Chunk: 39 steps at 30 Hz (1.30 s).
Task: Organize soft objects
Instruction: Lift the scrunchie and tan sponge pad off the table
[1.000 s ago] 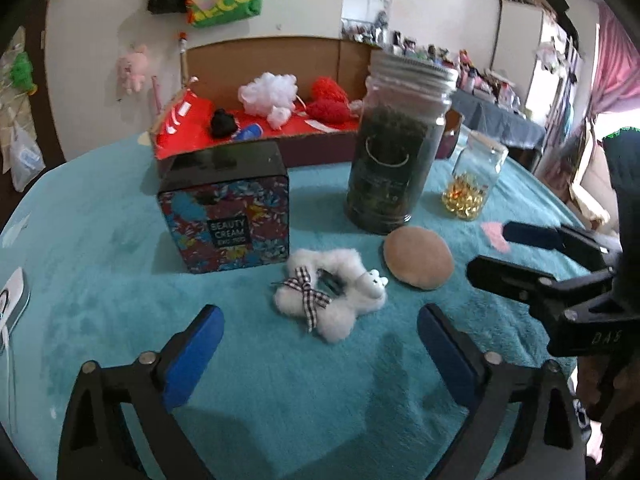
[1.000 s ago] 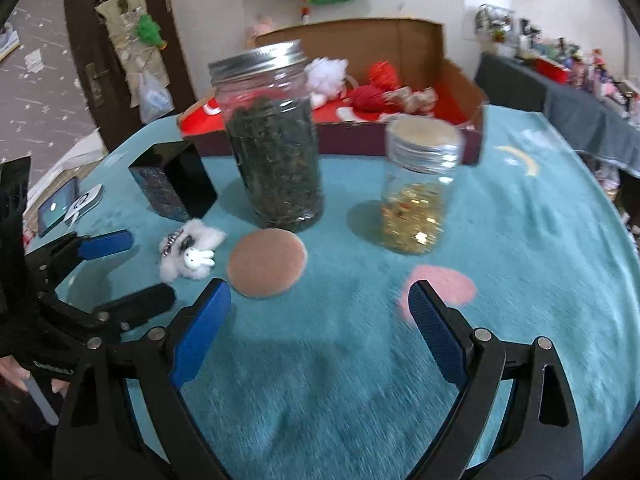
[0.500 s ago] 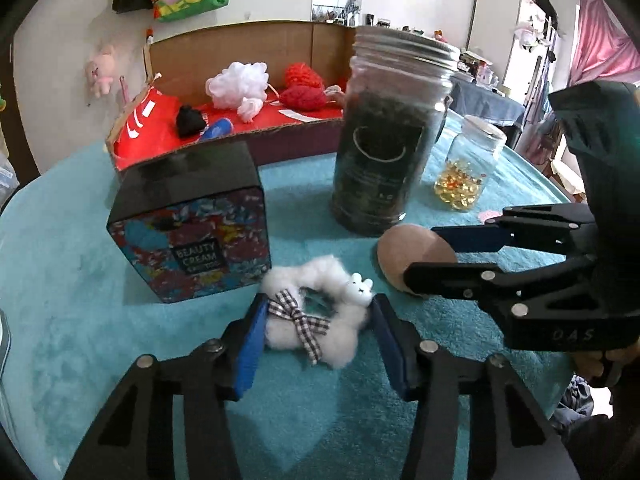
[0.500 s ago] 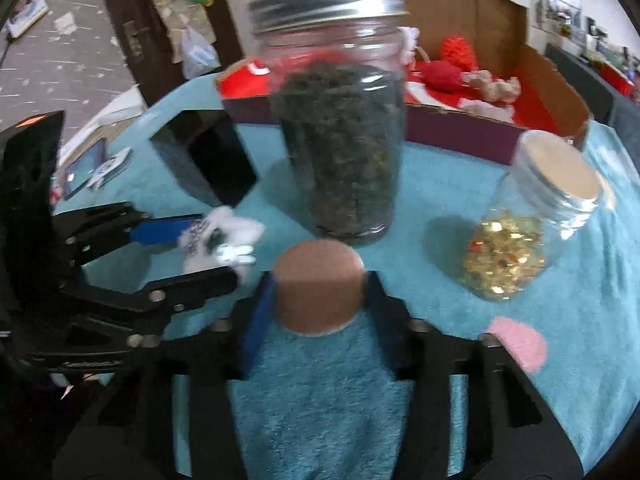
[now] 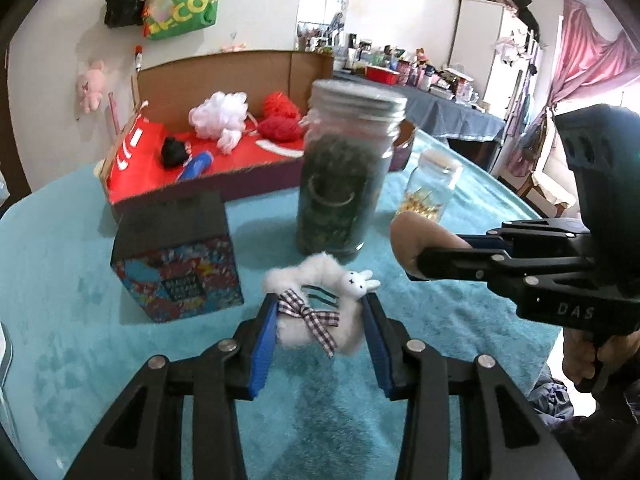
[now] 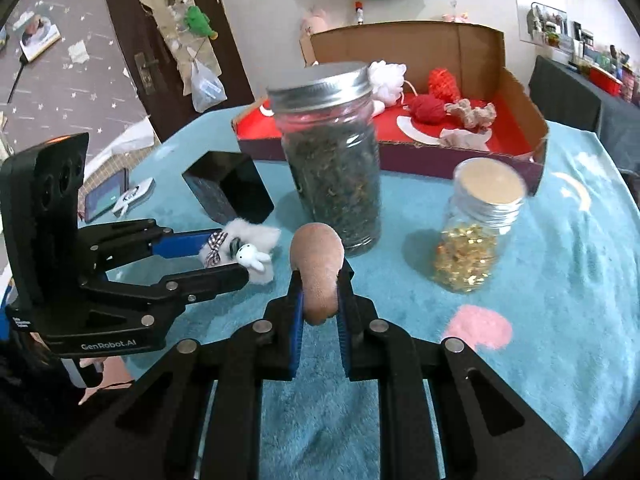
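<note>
Fluffy white scrunchie (image 5: 316, 312) is clamped between the closing left tongs (image 5: 320, 332), clear of the teal-covered desk (image 5: 80, 280). Brown puff (image 6: 318, 272) is squeezed edge-up in the fully closed right tongs (image 6: 319, 308). Just beyond both tongs a tall jar (image 6: 332, 156) of dark leaves is seen; a small jar (image 6: 476, 228) stands right of it, a patterned tin (image 5: 176, 256) left. Furthest back, a cardboard box (image 6: 520, 96) holds other soft items.

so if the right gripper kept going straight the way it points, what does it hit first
Probably the big jar of dark leaves: it stands just past the brown puff clamped in the right gripper. Depth is unclear.
</note>
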{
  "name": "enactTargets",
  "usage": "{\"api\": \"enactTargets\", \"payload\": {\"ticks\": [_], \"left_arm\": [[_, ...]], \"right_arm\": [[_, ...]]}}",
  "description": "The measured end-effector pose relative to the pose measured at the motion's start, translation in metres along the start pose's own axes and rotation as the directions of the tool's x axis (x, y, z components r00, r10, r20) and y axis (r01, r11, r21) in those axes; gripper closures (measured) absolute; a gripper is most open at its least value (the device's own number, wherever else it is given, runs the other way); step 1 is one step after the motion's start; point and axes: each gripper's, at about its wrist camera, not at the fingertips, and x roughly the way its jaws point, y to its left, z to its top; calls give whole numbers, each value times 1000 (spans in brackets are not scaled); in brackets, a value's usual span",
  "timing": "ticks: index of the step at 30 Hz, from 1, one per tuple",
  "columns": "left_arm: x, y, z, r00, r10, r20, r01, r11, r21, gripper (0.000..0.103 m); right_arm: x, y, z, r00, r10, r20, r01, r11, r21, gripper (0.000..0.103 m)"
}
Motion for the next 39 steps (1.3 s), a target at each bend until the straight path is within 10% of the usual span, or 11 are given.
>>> {"api": "enactTargets", "payload": {"ticks": [39], "left_arm": [[-25,64,-23,991,132,-13,-133,982,-134,59]], "right_arm": [[-21,-54,-22,994,-105,-29,108,987,118,89]]}}
